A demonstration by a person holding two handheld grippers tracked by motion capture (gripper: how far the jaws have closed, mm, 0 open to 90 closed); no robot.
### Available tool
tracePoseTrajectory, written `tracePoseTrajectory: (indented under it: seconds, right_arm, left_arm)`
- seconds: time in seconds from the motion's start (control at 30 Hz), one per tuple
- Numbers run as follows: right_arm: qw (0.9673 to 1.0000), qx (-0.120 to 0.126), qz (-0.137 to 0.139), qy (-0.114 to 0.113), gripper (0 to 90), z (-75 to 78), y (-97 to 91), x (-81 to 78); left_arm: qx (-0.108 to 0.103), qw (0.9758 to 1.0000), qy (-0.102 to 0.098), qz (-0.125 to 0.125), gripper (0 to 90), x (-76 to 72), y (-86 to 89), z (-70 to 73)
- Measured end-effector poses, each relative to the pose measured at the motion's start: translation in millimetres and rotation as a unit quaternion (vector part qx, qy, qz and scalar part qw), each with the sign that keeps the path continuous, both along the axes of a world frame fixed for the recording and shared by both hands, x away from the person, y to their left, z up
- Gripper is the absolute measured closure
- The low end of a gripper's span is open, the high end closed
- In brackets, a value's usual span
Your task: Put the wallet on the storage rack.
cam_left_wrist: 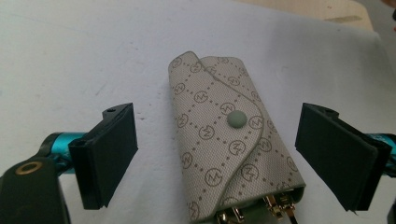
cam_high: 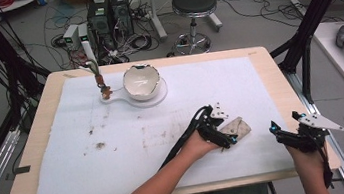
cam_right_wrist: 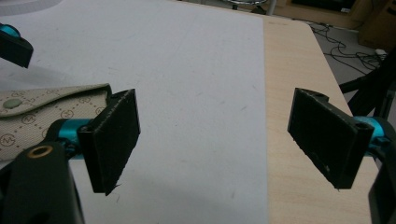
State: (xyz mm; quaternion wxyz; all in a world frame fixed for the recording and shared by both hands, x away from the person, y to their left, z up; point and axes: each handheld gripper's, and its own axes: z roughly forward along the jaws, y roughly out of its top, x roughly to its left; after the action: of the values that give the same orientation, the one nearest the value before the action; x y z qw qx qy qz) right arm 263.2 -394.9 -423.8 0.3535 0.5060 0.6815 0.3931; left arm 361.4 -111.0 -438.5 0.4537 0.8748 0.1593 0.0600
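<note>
The key pouch (cam_left_wrist: 233,140) lies flat on the white mat (cam_high: 258,80), near the table's front right, flap snapped shut and metal clasps showing at its near end. The left gripper (cam_left_wrist: 217,154) straddles it with jaws wide apart, one pad on each long side and neither touching, likely lined up to close across its width. The right gripper (cam_right_wrist: 215,140) waits just beside it at the mat's edge, jaws also spread and empty, perhaps ready to help. Well apart, at the far side, a white bowl (cam_high: 141,82) sits on a tray; what stands beside it is too small to tell.
</note>
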Motion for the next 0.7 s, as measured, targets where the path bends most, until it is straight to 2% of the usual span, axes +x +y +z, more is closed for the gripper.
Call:
tracePoseTrajectory:
  seconds: [0.03, 0.3, 0.33, 0.4, 0.6, 0.7]
  right_arm:
    - [1.0, 0.0, 0.0, 0.0, 17.1, 0.1, 0.0, -0.1]
    - [1.0, 0.0, 0.002, 0.001, 17.1, -0.2, 0.9, 0.6]
    - [1.0, -0.001, 0.003, 0.0, 17.1, -0.1, 1.1, 0.6]
    - [1.0, 0.001, 0.002, 0.002, 17.1, 0.2, 1.8, 0.0]
    - [1.0, 0.0, 0.002, 0.003, 17.1, -0.2, 3.0, 0.5]
    - [1.0, -0.003, 0.004, 0.002, 17.1, -0.1, 2.9, 0.6]
  left_arm:
    - [0.0, 1.0, 0.0, 0.0, 12.9, 0.0, 0.0, 0.0]
    - [0.041, 0.9991, 0.008, -0.005, 12.4, -2.5, -12.6, -13.0]
    - [0.049, 0.9988, 0.007, -0.006, 12.4, -3.2, -13.9, -14.3]
    - [0.069, 0.9975, -0.007, -0.01, 12.4, -6.2, -17.4, -14.7]
    - [0.07, 0.9975, 0.001, -0.004, 13.7, -7.0, -16.8, -14.1]
    - [0.072, 0.9973, 0.001, -0.008, 21.8, -9.8, -15.6, -11.5]
